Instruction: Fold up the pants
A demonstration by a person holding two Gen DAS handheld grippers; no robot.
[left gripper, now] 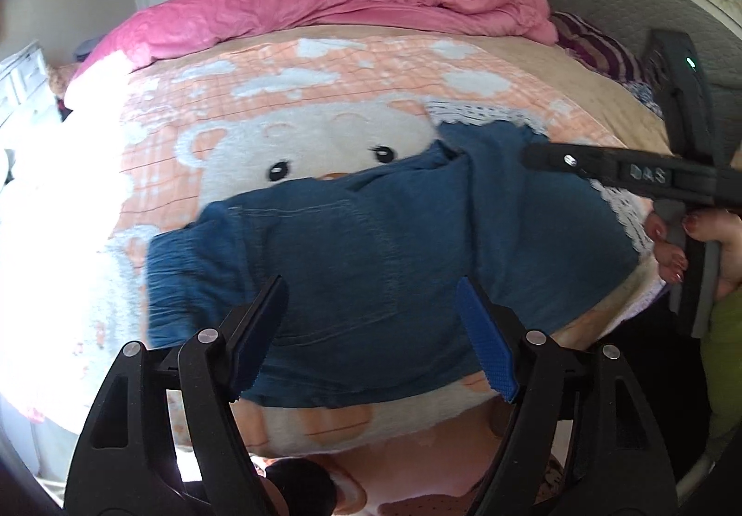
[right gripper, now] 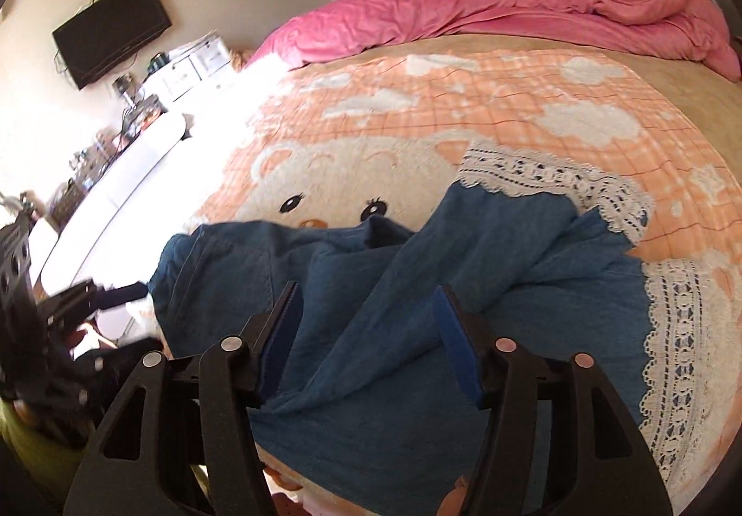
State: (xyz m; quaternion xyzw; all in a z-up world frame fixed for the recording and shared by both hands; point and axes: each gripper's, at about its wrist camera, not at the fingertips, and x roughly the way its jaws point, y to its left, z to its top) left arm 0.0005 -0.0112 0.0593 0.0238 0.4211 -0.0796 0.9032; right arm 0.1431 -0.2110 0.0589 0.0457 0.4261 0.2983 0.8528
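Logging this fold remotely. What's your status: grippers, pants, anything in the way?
Left gripper open, empty. Right gripper open, empty. Blue pants folded over on bear blanket, lace hems showing. Nothing in the way.

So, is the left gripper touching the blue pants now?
Cannot tell. In the left wrist view the left gripper is open over the blue pants, but the fingertips overlap the fabric with no clear gap or contact; the right wrist view is blurred there.
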